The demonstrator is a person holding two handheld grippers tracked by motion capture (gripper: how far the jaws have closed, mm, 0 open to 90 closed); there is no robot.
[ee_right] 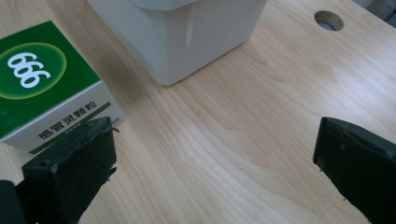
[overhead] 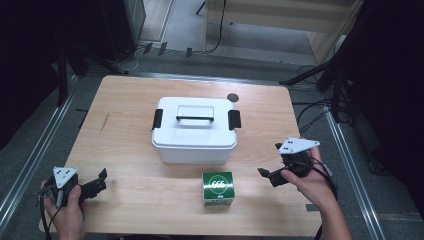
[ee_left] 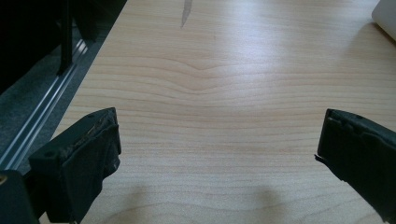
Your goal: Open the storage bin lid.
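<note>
Hovering at the lower right of the high view, the right claw (overhead: 267, 173) stands with its jaws wide apart and nothing between them, pointing toward the small green and white cardboard box with "666" on its top (overhead: 218, 187), which sits on the light wooden tabletop (overhead: 130, 135) at lower centre, just in front of the white plastic storage bin with a clear lid handle and black side latches (overhead: 194, 130). To take the box well, I judge the claw should come in level, straddle two opposite sides and close squarely, keeping clear of the bin's front wall. At lower left the left claw (overhead: 98, 181) is likewise spread apart over bare wood, holding nothing. The bin's lid is on, so whatever it holds cannot be seen.
</note>
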